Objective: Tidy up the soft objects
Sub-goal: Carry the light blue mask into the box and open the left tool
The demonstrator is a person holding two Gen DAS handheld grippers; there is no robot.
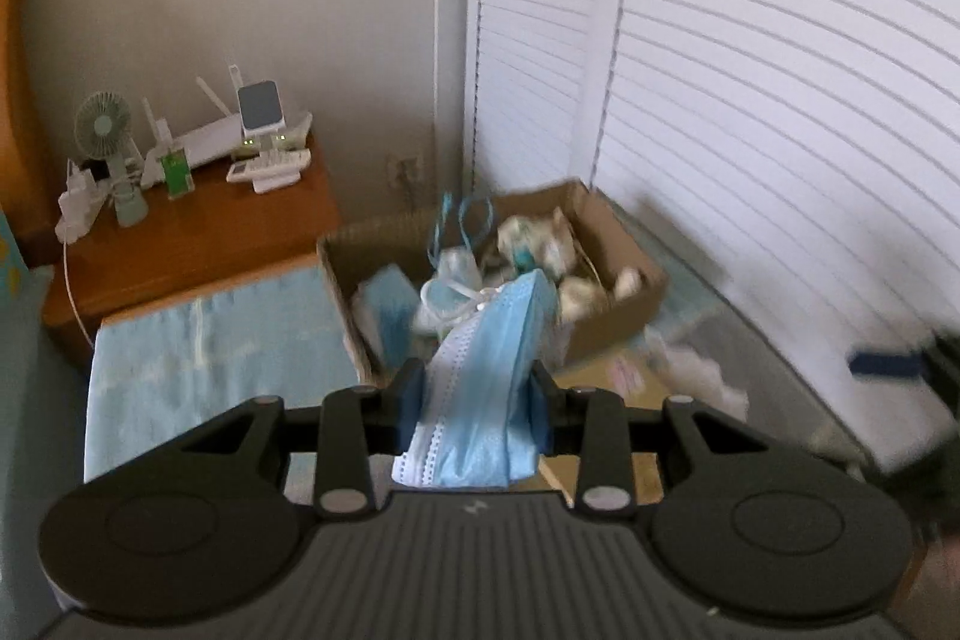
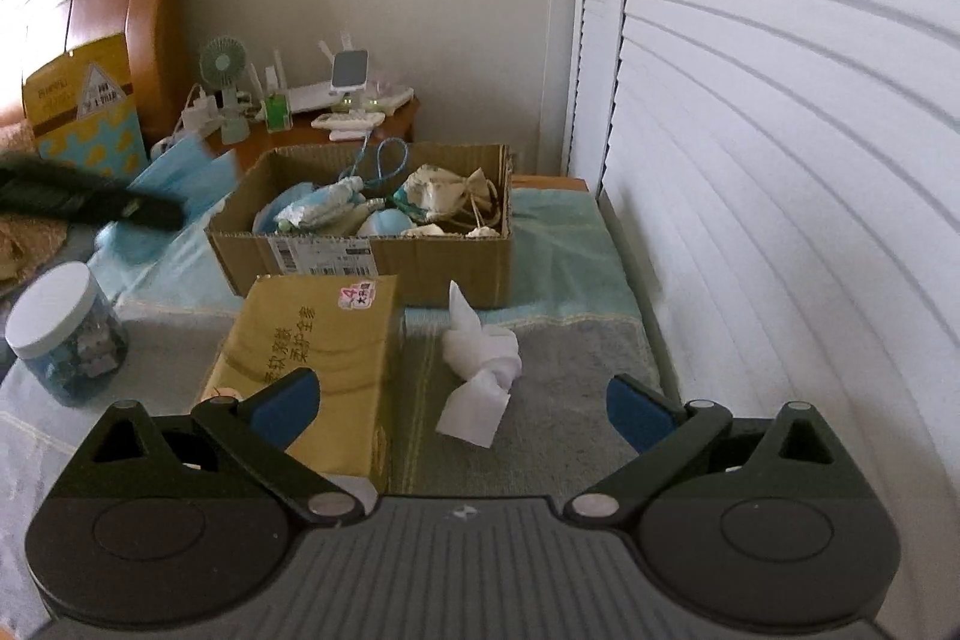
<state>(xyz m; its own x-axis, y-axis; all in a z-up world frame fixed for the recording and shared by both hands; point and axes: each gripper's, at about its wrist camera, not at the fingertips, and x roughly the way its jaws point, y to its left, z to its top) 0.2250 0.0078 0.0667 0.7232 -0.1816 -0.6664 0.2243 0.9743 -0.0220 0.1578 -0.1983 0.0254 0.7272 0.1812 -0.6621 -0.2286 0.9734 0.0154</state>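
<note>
Two claws recorded. Left claw: clamped on a folded blue face mask, held above the bed short of the cardboard box, whose blurred contents looked like more masks. Right claw: spread wide, empty, over a crumpled white tissue beside a yellow tissue pack.

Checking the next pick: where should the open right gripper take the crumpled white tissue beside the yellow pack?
Probably the knotted middle of the white tissue, coming from above with the right gripper: it is the bulkiest part, while both ends lie thin and flat on the cloth.
</note>
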